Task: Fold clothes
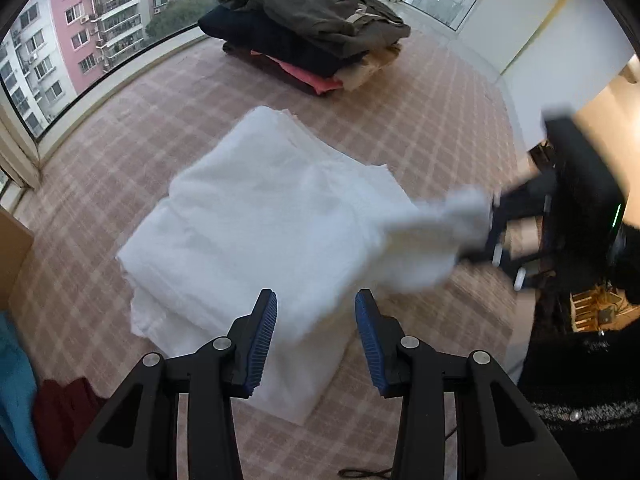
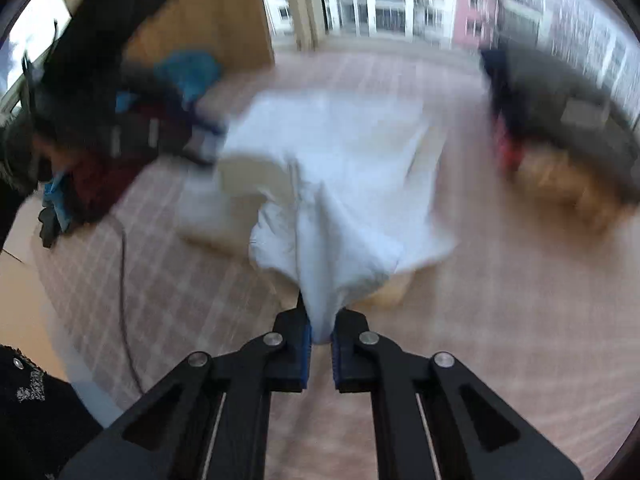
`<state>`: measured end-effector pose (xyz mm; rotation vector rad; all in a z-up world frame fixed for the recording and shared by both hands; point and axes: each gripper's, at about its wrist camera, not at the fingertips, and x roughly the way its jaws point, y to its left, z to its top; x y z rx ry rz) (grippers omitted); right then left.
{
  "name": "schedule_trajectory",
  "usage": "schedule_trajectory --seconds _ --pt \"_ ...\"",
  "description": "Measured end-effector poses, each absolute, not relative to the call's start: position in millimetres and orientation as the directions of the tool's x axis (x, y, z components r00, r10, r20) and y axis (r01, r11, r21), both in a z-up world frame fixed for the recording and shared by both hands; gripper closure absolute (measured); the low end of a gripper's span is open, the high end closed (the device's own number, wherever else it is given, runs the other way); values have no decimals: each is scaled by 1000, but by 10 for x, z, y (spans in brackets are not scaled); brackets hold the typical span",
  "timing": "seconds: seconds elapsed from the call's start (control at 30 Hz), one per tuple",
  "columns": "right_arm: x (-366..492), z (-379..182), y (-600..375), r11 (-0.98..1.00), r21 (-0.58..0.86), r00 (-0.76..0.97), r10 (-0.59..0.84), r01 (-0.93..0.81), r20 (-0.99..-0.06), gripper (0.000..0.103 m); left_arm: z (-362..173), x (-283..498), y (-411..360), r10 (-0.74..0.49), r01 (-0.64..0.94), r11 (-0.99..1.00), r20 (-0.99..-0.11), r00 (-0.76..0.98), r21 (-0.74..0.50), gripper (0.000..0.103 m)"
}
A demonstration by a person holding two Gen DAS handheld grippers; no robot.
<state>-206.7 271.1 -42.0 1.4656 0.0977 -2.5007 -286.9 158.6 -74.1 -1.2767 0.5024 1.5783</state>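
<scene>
Two grippers: both over a white garment [image 1: 260,216] on the checked bed cover [image 1: 420,120].
Left gripper [image 1: 316,336]: jaws apart, nothing between the pads, poised above the garment's near edge.
Right gripper [image 2: 321,340]: clenched on a bunched corner of the garment, which hangs drawn up from the bed; seen from the left view, it holds the corner at the garment's right side.
Garment: partly folded, mid-bed, layers stacked.
Pile [image 1: 312,32]: folded dark, pink and tan clothes at the far side, well apart from the garment.
Heap [image 2: 120,152]: dark red and blue clothes, blurred, by the left gripper.
</scene>
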Motion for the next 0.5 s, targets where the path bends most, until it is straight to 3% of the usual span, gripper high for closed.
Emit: schedule_trajectory --seconds 0.2,0.33,0.5 --pt "-2318 339 2682 -939 -138 -543 -59 315 -838 96 -630 -2617 1701 471 -891 -356 -878 89 -281 64" --pt "-2380 468 2595 -917 -157 -532 -68 367 -844 96 -597 -2498 1969 498 -916 -299 -863 91 -269 64" --pt "-2336 340 2645 -923 -113 -499 -93 367 -862 95 -726 -2408 2336 597 -893 -204 -774 211 -401 64"
